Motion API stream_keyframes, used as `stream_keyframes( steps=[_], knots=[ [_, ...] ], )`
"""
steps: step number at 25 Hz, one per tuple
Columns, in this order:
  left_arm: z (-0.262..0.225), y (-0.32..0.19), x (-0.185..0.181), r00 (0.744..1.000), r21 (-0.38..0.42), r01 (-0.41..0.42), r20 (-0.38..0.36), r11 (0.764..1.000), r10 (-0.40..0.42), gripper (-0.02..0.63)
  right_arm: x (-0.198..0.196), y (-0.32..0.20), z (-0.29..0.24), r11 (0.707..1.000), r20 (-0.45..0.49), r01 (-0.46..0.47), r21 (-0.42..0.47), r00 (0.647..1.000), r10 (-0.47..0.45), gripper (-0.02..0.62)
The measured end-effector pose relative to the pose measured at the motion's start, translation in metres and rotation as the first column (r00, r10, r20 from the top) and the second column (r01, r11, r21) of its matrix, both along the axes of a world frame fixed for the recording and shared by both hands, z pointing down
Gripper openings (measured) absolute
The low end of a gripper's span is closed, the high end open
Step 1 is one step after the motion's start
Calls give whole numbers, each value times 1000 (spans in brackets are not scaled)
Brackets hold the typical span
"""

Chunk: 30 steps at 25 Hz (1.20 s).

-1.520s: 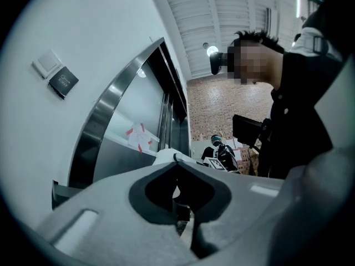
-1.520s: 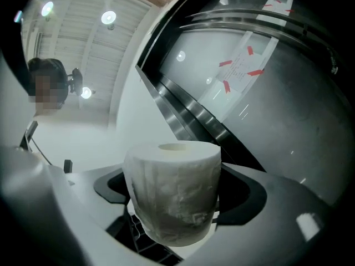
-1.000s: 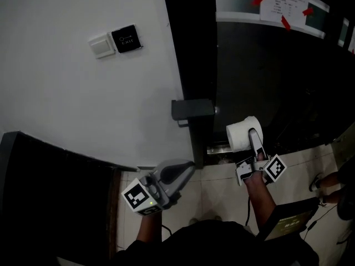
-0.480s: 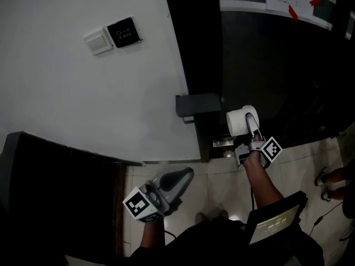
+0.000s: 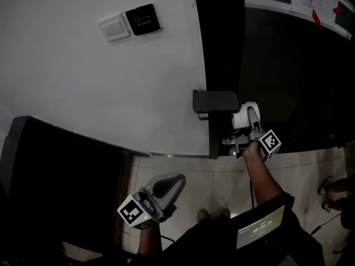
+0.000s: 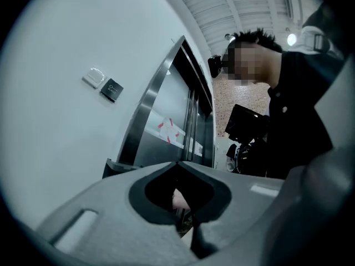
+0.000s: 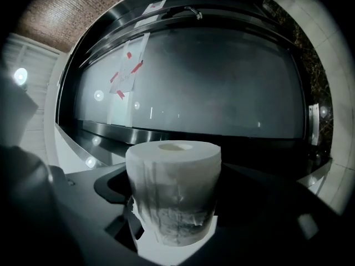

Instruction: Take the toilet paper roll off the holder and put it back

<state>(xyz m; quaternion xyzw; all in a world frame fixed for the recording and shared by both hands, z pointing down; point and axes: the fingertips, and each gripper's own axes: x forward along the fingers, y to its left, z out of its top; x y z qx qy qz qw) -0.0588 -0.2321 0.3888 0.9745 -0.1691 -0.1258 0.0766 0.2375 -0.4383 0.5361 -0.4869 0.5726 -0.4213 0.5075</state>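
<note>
A: Now, in the head view we see the right gripper (image 5: 250,117) up at the dark holder (image 5: 215,101) by the white wall (image 5: 111,82), toilet paper roll (image 5: 242,118) just beside it; contact we cannot tell.
B: Its own view settles the grip: jaws wide, pressed on the roll's sides, core opening uppermost. Holder not shown there.
A: We log the left gripper (image 5: 176,180) low, well apart; its view shows the jaws together, nothing between.
</note>
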Motion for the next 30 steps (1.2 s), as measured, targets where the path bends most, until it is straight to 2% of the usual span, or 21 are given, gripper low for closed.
stream_keyframes(
  steps=[12,16,24,27,30],
  knots=[
    [5,10,-28,998,-10,69,9,998,-69,2,-77,-14,-1,995,69,99,29,993,-101,440],
    [5,15,-35,996,-7,89,9,996,-89,2,-108,-18,-1,987,70,157,34,985,-159,439],
    [9,19,-58,990,-21,143,13,989,-143,2,-132,-21,0,981,112,185,63,975,-191,442],
    [7,18,-58,990,-17,141,10,990,-141,2,-136,-21,-2,964,46,249,97,966,-254,439],
    [4,17,-51,992,-10,122,7,992,-122,2,-139,-8,-5,934,6,328,144,943,-332,517]
  ],
)
